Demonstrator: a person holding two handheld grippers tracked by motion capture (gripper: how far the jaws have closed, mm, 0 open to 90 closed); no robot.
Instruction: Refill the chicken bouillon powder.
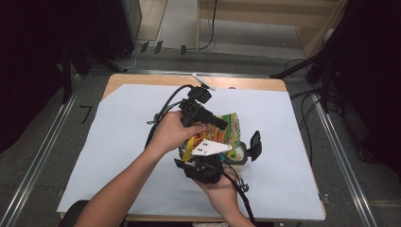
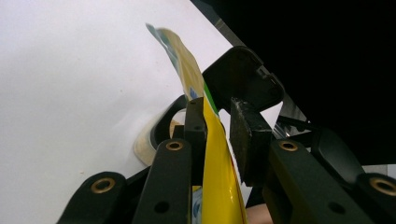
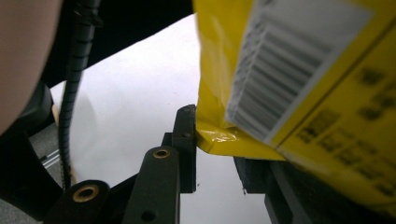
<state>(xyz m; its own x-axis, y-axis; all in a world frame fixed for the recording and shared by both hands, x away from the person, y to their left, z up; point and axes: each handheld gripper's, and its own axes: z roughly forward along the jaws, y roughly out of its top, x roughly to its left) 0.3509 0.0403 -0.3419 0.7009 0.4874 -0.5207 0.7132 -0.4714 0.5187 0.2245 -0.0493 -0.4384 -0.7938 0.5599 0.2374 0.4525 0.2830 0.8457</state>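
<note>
Above the white sheet, 2 tongs, left and right, each clenched on the yellow snack bag.

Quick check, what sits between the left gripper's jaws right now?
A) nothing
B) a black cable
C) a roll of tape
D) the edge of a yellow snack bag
D: in the left gripper view the thin edge of the yellow snack bag runs up between the left gripper's two black jaws, against one jaw, with a gap to the other.
</note>
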